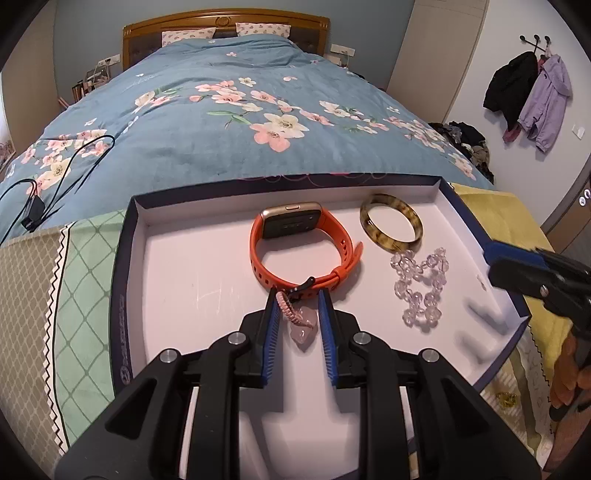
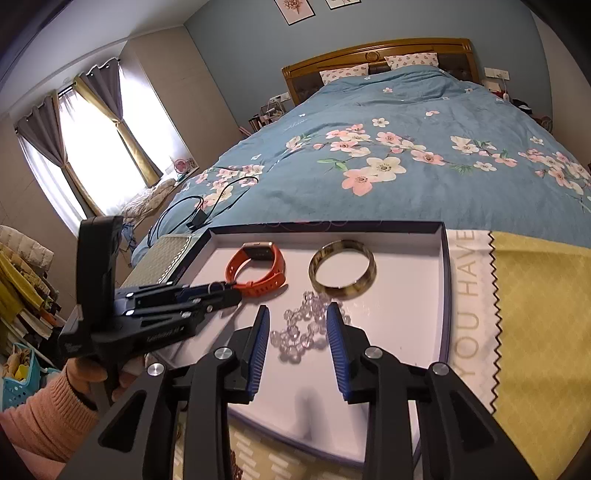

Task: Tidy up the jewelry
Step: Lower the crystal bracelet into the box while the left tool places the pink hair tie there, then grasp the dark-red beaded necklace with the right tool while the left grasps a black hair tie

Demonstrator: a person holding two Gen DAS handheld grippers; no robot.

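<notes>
Shallow white-lined box lid [image 1: 443,192], dark rim, on patterned cloths at the bed's foot. Inside: orange rubbery watch [image 1: 295,243] far centre; glossy tortoiseshell bangle [image 1: 390,221] far right; clear faceted bead bracelet [image 2: 306,325] near right. Left gripper [image 1: 295,317], ribbed blue pads, clenched on pink braided cord with pale stone pendant [image 1: 301,325]. Right gripper [image 2: 297,332]: jaws released, straddling the beads, pads apart from them.

Both wrist views look steeply down, close over the white tray [image 1: 207,266] [image 2: 413,295], toward the bed's headboard [image 1: 225,27] [image 2: 376,55]; both share the tray.
</notes>
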